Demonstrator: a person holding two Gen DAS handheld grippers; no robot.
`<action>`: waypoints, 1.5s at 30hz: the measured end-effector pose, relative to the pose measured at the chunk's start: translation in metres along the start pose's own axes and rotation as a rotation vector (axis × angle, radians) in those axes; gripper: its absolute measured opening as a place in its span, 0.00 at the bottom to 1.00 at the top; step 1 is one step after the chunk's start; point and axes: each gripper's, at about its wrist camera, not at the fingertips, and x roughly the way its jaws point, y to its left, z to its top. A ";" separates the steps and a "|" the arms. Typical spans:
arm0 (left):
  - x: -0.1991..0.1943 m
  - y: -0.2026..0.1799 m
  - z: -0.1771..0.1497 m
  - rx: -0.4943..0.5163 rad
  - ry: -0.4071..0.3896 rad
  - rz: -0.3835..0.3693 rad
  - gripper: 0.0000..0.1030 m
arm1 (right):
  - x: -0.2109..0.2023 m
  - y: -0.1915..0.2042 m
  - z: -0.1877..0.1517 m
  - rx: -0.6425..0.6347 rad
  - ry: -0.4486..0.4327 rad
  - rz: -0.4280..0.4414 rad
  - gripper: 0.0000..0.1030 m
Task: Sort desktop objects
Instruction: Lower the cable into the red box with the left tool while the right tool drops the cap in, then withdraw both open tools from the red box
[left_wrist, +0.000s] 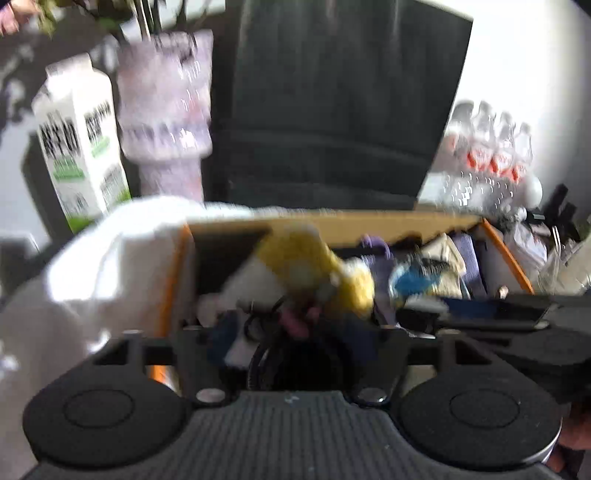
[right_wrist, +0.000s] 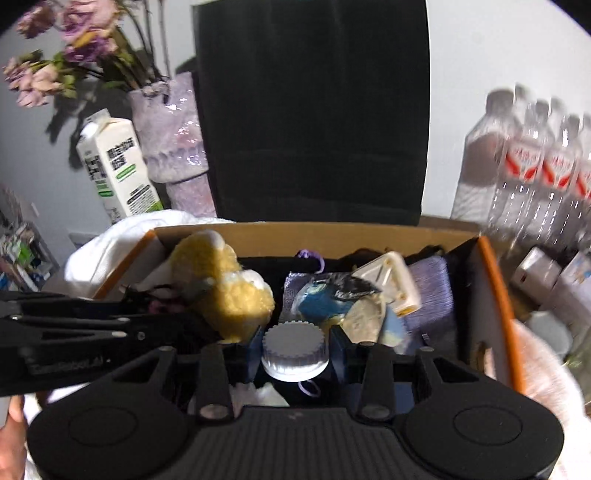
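Wall: plain white, bright on the right side.
Monitor (right_wrist: 314, 110): large dark panel, upright against the wall, centre.
Vase (right_wrist: 173, 140): lilac, textured, left of the monitor; holds wilted pink-purple flowers (right_wrist: 55, 62).
Carton (right_wrist: 118, 166): white with green print, tilted, beside the vase.
Bottles (right_wrist: 535, 166): shrink-wrapped pack, clear, red labels, right.
Light: soft, diffuse.

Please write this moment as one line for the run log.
right claw: shut on white ribbed cap | left claw: over box, state unclear, blurred | cardboard box: holds yellow plush toy
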 end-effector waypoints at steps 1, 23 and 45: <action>-0.006 0.000 0.001 0.019 -0.026 0.004 0.68 | 0.004 0.000 0.000 0.010 0.003 0.013 0.37; -0.090 -0.019 -0.029 -0.043 0.062 0.151 0.70 | -0.093 -0.005 -0.026 -0.064 -0.070 -0.029 0.75; -0.274 -0.034 -0.273 0.054 -0.362 0.108 0.98 | -0.302 -0.026 -0.246 -0.137 -0.383 0.118 0.96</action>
